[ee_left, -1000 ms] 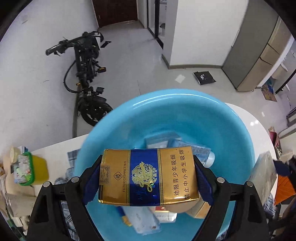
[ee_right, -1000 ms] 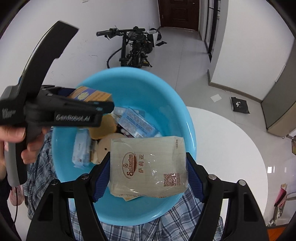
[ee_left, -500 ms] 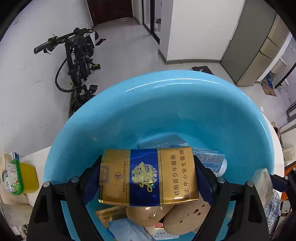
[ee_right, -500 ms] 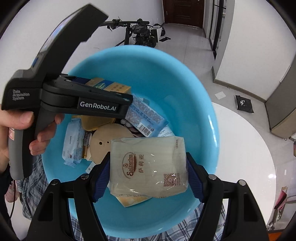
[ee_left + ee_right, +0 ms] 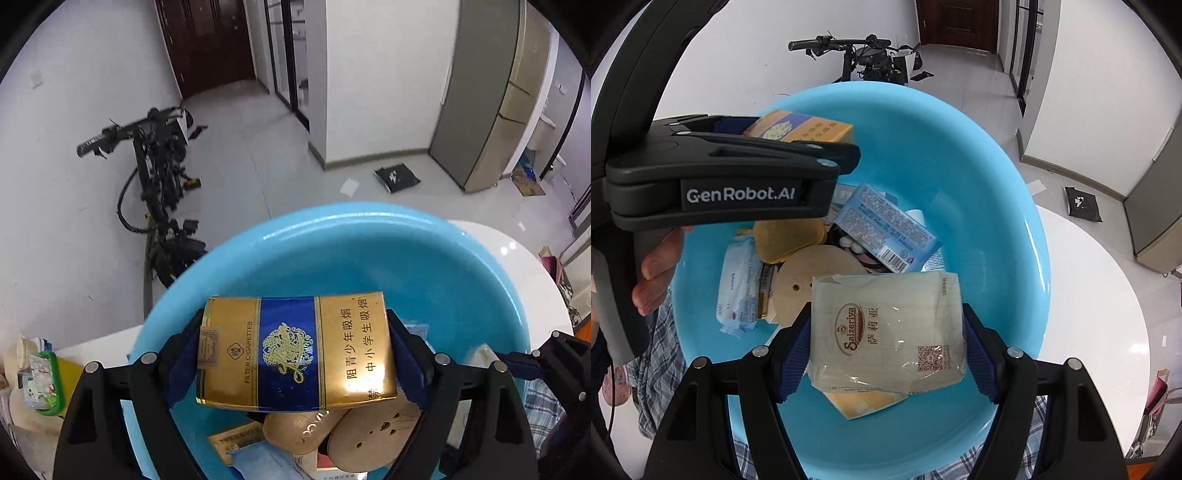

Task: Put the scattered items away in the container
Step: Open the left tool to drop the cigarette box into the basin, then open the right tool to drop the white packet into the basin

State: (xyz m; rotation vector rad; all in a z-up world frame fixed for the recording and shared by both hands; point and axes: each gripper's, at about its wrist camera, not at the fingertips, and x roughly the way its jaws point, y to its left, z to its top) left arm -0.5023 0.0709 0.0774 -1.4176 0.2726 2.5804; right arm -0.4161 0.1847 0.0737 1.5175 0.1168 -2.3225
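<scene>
Above the blue basin, my right gripper grasps the napkin pack while my left gripper, its fingers just opening, has the cigarette pack between them.

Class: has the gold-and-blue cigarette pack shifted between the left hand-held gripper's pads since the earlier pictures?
Yes. The gold-and-blue cigarette pack has tilted, right end lower, against the left hand-held gripper, whose jaws have just been opening.

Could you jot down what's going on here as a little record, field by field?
Container: blue basin, already holding packets and round wooden pieces
Left gripper: cigarette pack between its fingers, jaws just been opening, above the basin
Right gripper: holds a Saizeriya packet over the basin
Under basin: checked cloth on white table
</scene>
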